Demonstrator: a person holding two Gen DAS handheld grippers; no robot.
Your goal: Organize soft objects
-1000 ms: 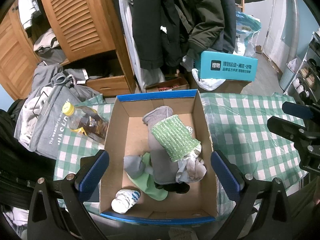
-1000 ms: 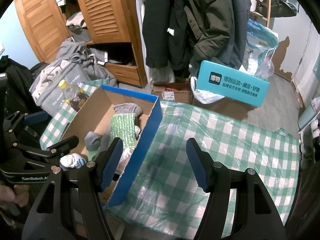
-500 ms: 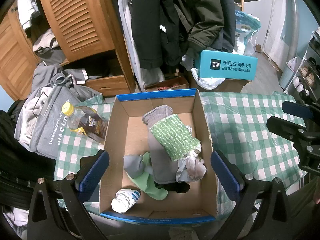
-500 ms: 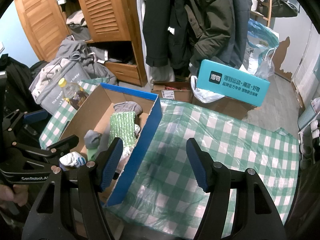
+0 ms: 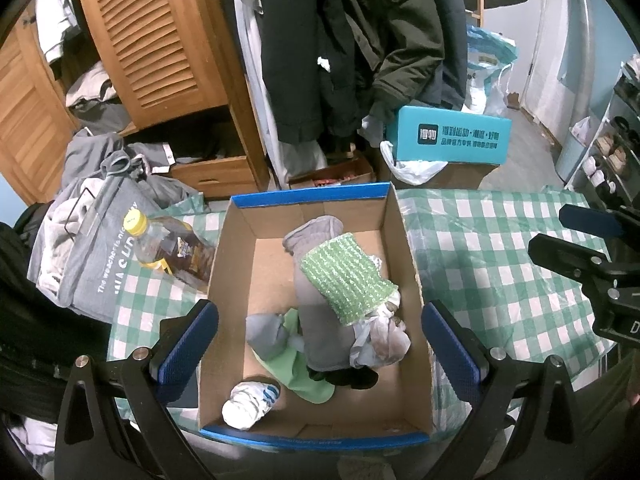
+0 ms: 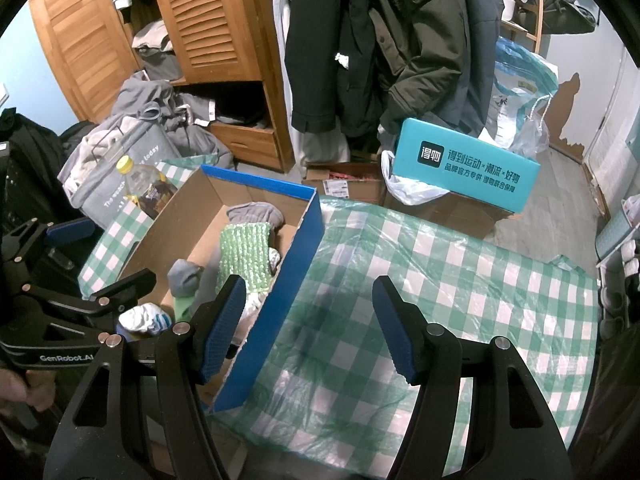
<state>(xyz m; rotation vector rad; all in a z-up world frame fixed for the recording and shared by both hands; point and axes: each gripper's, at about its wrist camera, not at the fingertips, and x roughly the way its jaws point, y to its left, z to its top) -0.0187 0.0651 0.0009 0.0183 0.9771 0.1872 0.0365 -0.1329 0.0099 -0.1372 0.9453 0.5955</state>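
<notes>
A blue-rimmed cardboard box [image 5: 400, 240] sits on the green-checked tablecloth [image 5: 500, 264]. Inside lie a green knitted cloth [image 5: 346, 278] over a grey sock [image 5: 316, 320], a rolled white sock [image 5: 250, 400], a flat light-green cloth [image 5: 298, 372] and a white-and-grey bundle [image 5: 384, 334]. My left gripper [image 5: 318, 348] hangs open above the box, its jaws wider than the box and nothing between them. My right gripper [image 6: 308, 328] is open over the cloth, just right of the box's blue wall [image 6: 280, 296], holding nothing. The soft things [image 6: 244, 256] show in the right wrist view too.
A bottle of brown liquid [image 5: 172, 248] lies left of the box beside a grey bag [image 5: 92, 264]. Behind the table are a wooden louvred wardrobe [image 5: 160, 40], hanging dark coats [image 5: 348, 48] and a teal box [image 5: 452, 140]. A shoe shelf [image 5: 612, 148] stands at right.
</notes>
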